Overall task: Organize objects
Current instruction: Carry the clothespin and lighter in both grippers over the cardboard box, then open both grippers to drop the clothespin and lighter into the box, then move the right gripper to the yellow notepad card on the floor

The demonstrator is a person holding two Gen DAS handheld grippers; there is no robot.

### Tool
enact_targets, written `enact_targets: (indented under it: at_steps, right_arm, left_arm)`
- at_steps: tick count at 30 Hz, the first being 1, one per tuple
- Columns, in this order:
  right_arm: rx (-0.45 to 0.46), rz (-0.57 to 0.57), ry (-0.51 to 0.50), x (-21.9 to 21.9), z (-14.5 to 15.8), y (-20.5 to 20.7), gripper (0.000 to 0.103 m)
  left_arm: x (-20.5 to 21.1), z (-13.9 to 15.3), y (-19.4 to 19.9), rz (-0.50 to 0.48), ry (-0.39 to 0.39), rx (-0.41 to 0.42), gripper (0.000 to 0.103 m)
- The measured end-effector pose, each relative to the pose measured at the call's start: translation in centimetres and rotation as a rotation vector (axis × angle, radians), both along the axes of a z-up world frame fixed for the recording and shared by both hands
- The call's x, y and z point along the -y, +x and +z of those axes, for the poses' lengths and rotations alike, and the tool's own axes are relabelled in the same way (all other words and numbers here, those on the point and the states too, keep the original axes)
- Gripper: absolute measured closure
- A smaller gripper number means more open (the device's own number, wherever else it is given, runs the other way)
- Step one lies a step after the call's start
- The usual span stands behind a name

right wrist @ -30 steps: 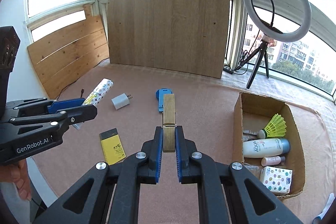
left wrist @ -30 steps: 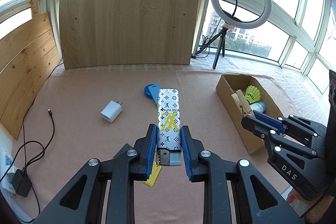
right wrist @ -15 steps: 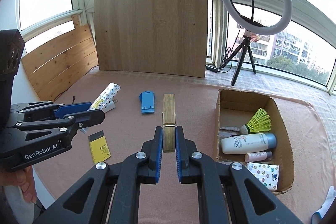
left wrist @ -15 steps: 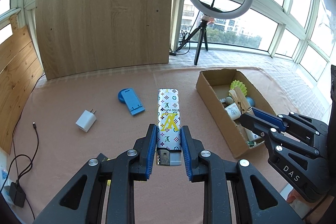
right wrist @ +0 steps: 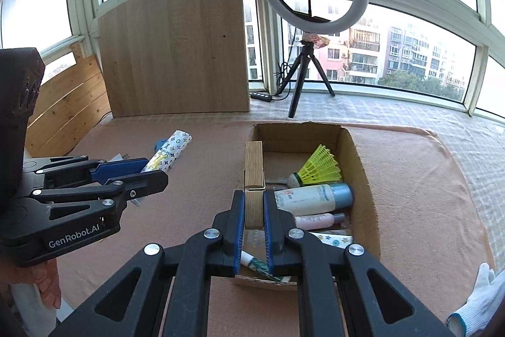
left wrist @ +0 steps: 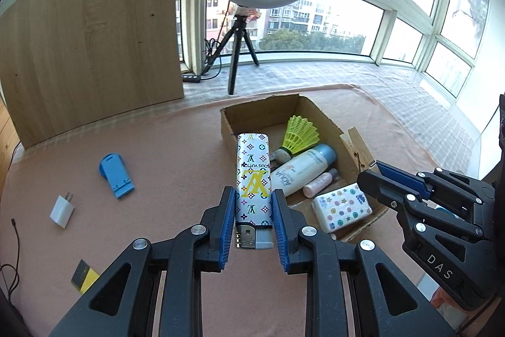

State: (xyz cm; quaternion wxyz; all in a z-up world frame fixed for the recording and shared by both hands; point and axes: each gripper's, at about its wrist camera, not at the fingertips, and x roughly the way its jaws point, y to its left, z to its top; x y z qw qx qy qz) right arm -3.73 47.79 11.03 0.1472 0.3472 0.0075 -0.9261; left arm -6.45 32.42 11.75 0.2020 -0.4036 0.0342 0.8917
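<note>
Carrying step. Left gripper [left wrist: 254,210] clamped on patterned lighter [left wrist: 253,176], right gripper [right wrist: 254,210] pinching wooden clothespin [right wrist: 253,179]. Cardboard box [left wrist: 233,128] ahead at one o'clock. Next, probably: reach over rim, release both inside.

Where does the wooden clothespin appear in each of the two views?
Left wrist view: clothespin at right of centre, over the box's right wall.
Right wrist view: clothespin at centre, in the right hand-held gripper, over the box's left wall.
Shared landmark: yellow shuttlecock in the box.
</note>
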Motion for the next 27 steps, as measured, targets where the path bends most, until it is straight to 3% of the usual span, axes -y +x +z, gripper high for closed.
enact_targets:
  at_steps: [9, 10, 11, 12, 13, 14, 21, 27]
  right_arm:
    - [0.029, -0.035, -0.019, -4.6, -1.1, -2.4, 0.093]
    - [0.034, -0.038, -0.017, -4.9, -1.3, -2.7, 0.093]
    - [0.042, -0.040, -0.012, -5.2, -1.5, -3.1, 0.092]
    - [0.051, -0.042, -0.005, -5.4, -1.9, -3.3, 0.089]
    - [0.054, -0.049, 0.000, -5.6, -2.0, -3.4, 0.084]
    - [0.052, -0.053, -0.005, -5.9, -2.1, -3.5, 0.074]
    - [0.048, -0.059, -0.003, -5.8, -1.7, -3.4, 0.073]
    - [0.045, -0.015, 0.005, -2.0, -1.4, -3.4, 0.073]
  left_arm:
    - [-5.9, -0.9, -2.5, -0.042, -0.012, 0.015, 0.078]
    - [-6.3, -1.0, -2.8, -0.040, -0.007, 0.018, 0.073]
    - [-6.6, -1.2, -3.1, -0.039, -0.008, 0.025, 0.053]
    - [-6.8, -1.4, -3.2, -0.031, -0.011, 0.027, 0.042]
    - [-6.8, -1.4, -3.2, -0.020, -0.010, 0.021, 0.026]
    - [-6.7, -1.3, -3.2, -0.006, -0.007, 0.005, 0.022]
    - [-4.7, -1.7, -3.4, 0.016, -0.018, 0.009, 0.021]
    - [0.9, -1.2, -2.5, 0.079, -0.012, -0.001, 0.019]
